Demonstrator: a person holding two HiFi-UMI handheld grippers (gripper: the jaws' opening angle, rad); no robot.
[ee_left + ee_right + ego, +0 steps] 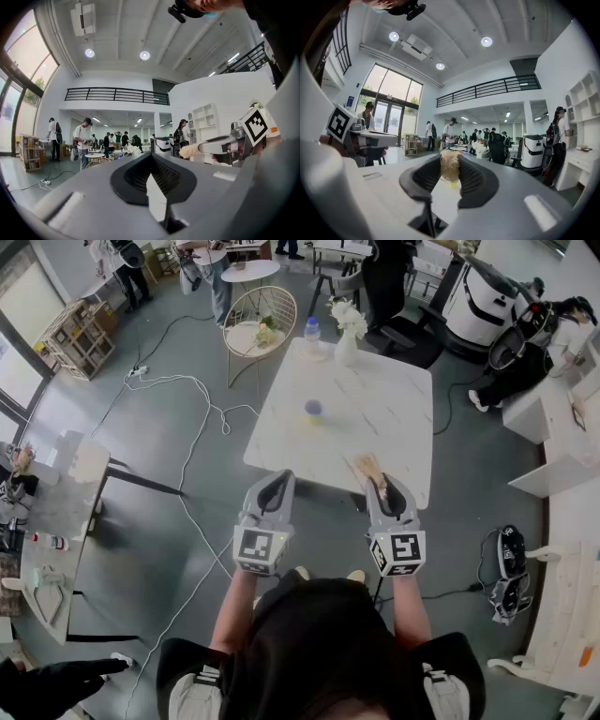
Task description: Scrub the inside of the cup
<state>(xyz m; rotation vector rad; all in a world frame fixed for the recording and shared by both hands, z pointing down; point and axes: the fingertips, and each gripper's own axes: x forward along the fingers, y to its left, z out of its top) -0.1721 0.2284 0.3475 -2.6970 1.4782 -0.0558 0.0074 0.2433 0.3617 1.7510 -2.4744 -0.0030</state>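
The cup (313, 408) is seen near the middle of the white counter (403, 418), well apart from both tools. A tan fibrous scrubber (366, 467) is clamped in the right tool (382, 486). The left tool (277, 486) is closed on nothing.

A flower vase (346, 345) and, seemingly, a bottle (312, 334) stand far back on the table (398, 423).

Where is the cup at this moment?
Head view: the cup stands near the middle of the white table, slightly left, with the bottle and flower vase beyond it at the far edge.
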